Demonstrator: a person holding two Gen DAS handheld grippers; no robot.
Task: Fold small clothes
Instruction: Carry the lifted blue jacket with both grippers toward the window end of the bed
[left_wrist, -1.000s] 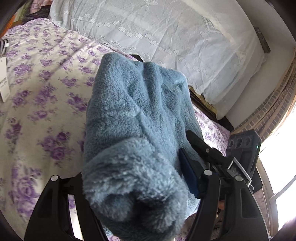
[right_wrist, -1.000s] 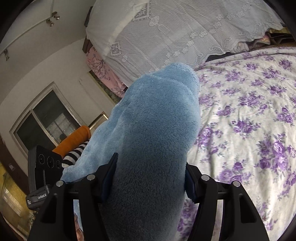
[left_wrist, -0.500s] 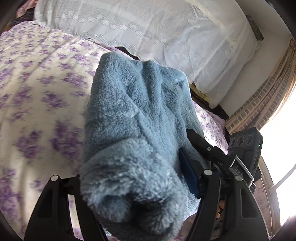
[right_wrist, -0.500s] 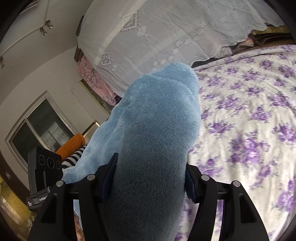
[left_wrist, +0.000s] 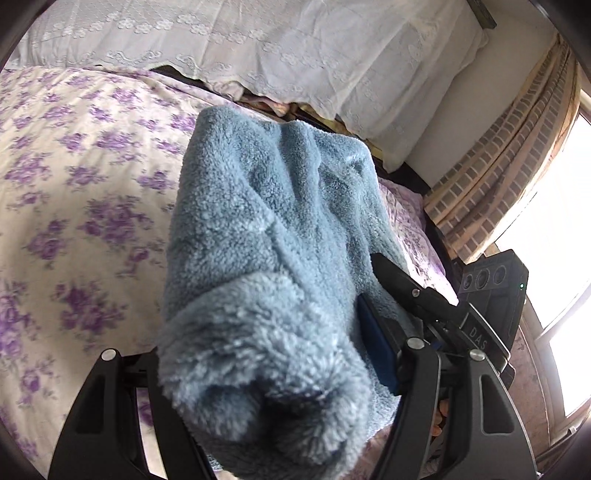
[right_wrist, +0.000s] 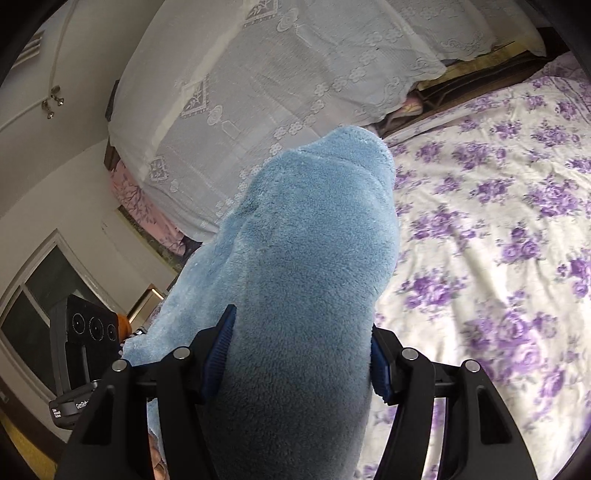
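Note:
A thick blue fleece garment (left_wrist: 266, 236) hangs bunched between both grippers, lifted above the bed. In the left wrist view my left gripper (left_wrist: 273, 362) is shut on a rolled end of it; fleece hides the left finger, and the blue pad of the right finger (left_wrist: 376, 350) presses its side. In the right wrist view my right gripper (right_wrist: 299, 354) is shut on the other end of the garment (right_wrist: 314, 229), whose bulk fills the gap between both blue pads (right_wrist: 218, 350). The right gripper's body (left_wrist: 491, 291) shows at the left view's right edge, and the left gripper's body (right_wrist: 88, 347) at the right view's left.
A bedsheet with purple flowers (left_wrist: 74, 192) (right_wrist: 498, 221) spreads below the garment. A white lace cover (left_wrist: 295, 48) (right_wrist: 277, 92) drapes over bedding at the head end. Brick-patterned curtain and a bright window (left_wrist: 517, 147) stand to the right; another window (right_wrist: 40, 295) is at the left.
Both grippers carried the fleece sideways across the bed, still gripping it. The tag and striped item at the left edge left the left view; the lace cover looms larger in the right view.

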